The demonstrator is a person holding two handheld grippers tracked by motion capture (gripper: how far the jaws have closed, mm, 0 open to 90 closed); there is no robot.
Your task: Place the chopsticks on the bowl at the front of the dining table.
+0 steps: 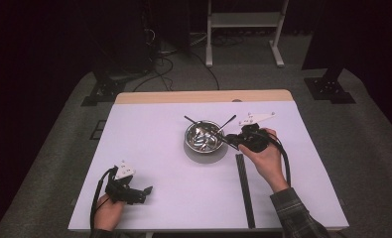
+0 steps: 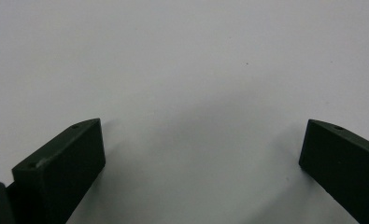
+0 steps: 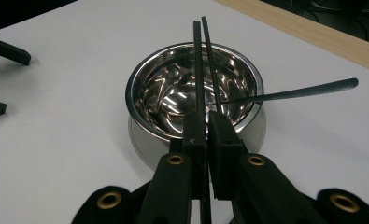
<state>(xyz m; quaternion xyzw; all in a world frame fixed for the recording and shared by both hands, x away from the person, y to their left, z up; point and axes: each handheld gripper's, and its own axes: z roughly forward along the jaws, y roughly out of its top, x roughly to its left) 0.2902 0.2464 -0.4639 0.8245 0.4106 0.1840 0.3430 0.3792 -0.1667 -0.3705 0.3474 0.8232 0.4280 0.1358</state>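
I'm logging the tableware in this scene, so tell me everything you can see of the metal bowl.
The metal bowl is round, shiny and mirror-like, probably steel, with a rolled rim. It stands upright near the middle of the white table, seemingly on a pale round disc. A dark spoon lies in it, its handle sticking out over the rim. The right gripper, shut on a pair of black chopsticks, holds them across the bowl.

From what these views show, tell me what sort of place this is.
Probably a lab or studio set up for recording handling demos, not a home kitchen: a white-topped table against dark curtains, cables on the grey floor, stand bases beside it, and a lone steel bowl as prop.
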